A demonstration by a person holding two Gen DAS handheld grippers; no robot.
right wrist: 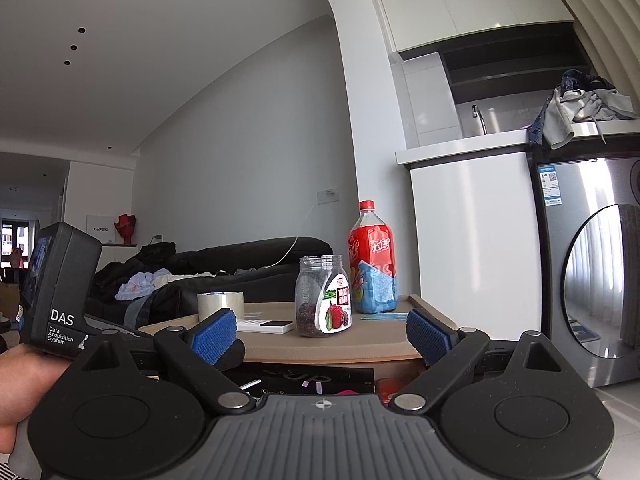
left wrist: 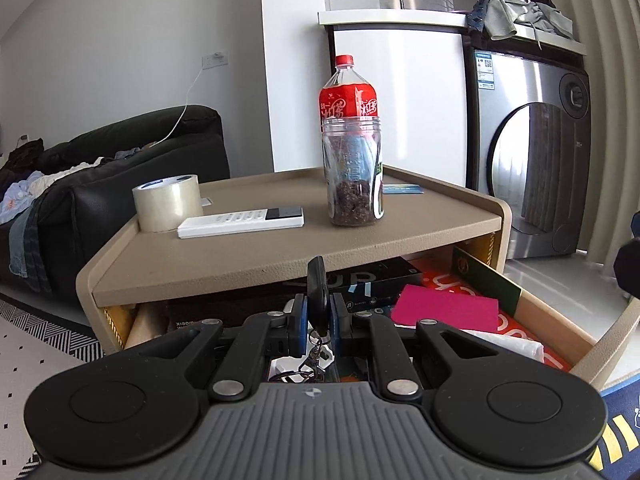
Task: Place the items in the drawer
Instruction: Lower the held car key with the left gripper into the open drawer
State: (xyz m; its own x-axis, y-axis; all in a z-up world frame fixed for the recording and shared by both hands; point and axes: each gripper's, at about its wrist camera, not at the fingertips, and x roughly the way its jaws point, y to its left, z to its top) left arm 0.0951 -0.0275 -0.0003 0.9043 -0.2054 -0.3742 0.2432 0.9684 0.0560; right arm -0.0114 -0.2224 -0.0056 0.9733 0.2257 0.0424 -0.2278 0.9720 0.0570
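Left tongs (left wrist: 319,312) clamp a black key fob (left wrist: 318,284) above the open drawer (left wrist: 560,312); its dangling ring, probably, could snag. Right tongs (right wrist: 320,332) gape empty.

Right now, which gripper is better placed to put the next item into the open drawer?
Left. The left gripper is shut on a black key fob directly above the open drawer. The right gripper is open, empty and off to the side.
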